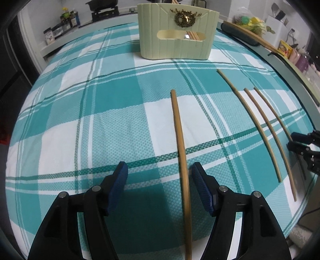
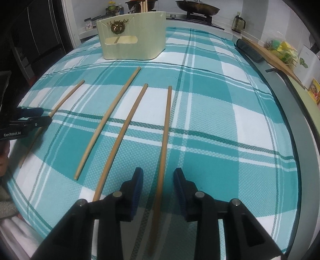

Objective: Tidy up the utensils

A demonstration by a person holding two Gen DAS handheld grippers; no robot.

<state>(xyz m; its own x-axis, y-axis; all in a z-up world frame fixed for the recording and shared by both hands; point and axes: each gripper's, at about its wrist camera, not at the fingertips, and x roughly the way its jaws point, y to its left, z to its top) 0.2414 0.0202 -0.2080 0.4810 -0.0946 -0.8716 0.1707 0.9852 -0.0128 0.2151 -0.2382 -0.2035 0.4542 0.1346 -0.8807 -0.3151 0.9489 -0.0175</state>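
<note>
Kitchen backdrop: stove with a pan (image 2: 197,8) at the far end, bottles (image 1: 69,18) on a ledge at far left, clutter on the right-hand counter.
Surface: teal-and-white checked cloth (image 1: 100,112) over the whole table, flat, so the sticks aren't going to roll anywhere.
Holder: pale green utensil caddy (image 1: 176,32) with a brass wreath badge, standing upright at the far middle of the cloth; a few sticks already poke out of the top, and some show through its slot.
Loose stuff: four wooden chopsticks on the cloth, all lying roughly near-to-far and well apart from the caddy.
Left gripper (image 1: 159,170): spread wide, holding nothing. The leftmost chopstick (image 1: 180,140) runs between its pads, much closer to the right pad.
Right gripper (image 2: 158,174): also spread, empty. The rightmost chopstick (image 2: 165,132) runs between its pads, about centred.
In between: middle two chopsticks (image 2: 106,118) (image 2: 124,130), nobody's on them yet.
How I'd do it: looks like both sides are lining up a pick. I'd shift the left one a bit right to centre the stick, drop until the pads nearly touch the cloth, then close slowly. Thin round stick, so an off-centre pinch will probably spin it or grab cloth.
</note>
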